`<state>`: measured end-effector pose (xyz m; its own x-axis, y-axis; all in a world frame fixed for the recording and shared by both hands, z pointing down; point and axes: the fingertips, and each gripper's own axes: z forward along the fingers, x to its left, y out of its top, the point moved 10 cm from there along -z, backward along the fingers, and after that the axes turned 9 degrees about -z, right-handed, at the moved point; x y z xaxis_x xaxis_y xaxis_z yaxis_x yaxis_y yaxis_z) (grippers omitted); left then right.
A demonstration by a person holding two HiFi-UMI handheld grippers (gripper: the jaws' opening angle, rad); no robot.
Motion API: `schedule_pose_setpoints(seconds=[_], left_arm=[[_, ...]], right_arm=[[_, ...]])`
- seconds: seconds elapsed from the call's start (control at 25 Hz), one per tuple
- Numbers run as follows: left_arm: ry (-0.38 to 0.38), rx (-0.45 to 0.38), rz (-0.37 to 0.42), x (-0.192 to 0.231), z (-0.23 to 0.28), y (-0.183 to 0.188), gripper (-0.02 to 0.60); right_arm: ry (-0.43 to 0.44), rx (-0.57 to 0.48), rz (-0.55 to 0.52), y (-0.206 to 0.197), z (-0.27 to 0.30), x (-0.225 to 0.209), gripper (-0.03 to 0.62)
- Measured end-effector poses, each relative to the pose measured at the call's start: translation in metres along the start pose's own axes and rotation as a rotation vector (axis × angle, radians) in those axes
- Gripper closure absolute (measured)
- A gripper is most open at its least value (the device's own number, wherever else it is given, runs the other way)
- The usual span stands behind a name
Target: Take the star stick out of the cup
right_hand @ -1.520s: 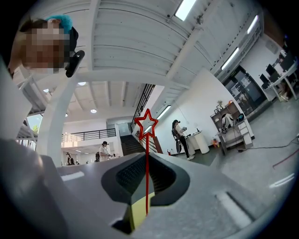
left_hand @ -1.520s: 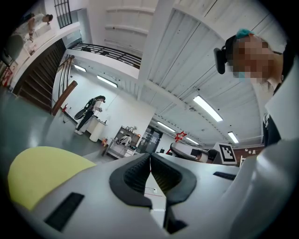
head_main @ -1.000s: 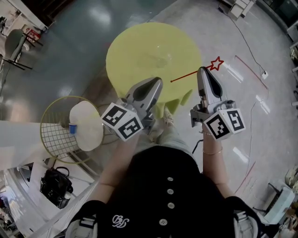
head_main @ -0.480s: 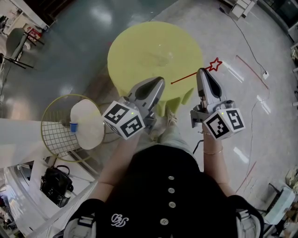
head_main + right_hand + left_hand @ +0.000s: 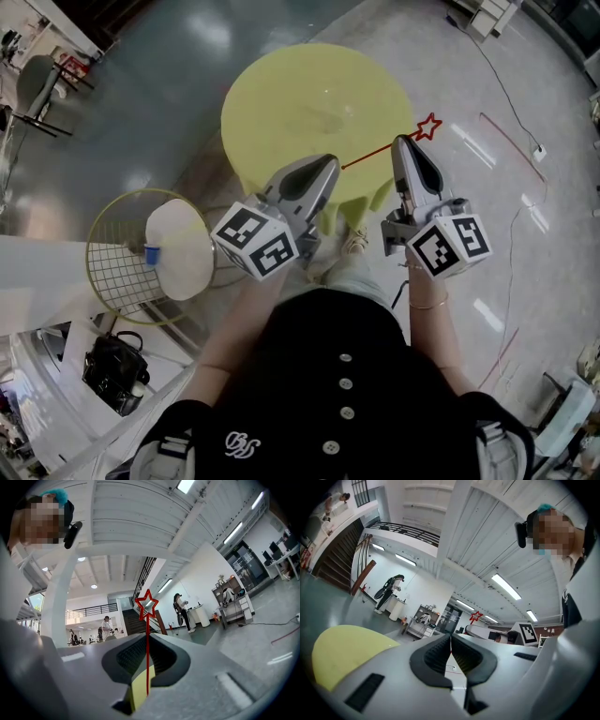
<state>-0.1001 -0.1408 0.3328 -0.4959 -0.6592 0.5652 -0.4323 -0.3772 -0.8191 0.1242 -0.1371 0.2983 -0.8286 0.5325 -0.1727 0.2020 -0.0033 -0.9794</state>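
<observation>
Between right gripper (image 5: pixel 146 637) jaws, the star stick (image 5: pixel 147 654).

Star stick (image 5: pixel 371 155): thin red rod, outlined star tip, clamped in right hand-held gripper (image 5: pixel 403 142).

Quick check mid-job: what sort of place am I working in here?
Probably a large open indoor hall, a workshop or lab-style space rather than a home: a staircase up to a railed mezzanine, long ceiling strip lights, and a glossy floor with cables beside the round yellow table.
</observation>
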Motion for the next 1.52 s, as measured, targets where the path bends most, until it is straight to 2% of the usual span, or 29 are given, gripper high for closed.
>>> schedule_pose_setpoints(seconds=[0.88,1.52], left_arm=[[0.032,-0.013,-0.032,0.012,0.000,0.000,0.565],[0.025,0.005,-0.036,0.012,0.002,-0.002,0.565]], right_arm=[[-0.016,0.010,-0.009,-0.002,0.004,-0.007,0.577],[-0.024,0.013,0.004,-0.004,0.003,-0.011,0.577]])
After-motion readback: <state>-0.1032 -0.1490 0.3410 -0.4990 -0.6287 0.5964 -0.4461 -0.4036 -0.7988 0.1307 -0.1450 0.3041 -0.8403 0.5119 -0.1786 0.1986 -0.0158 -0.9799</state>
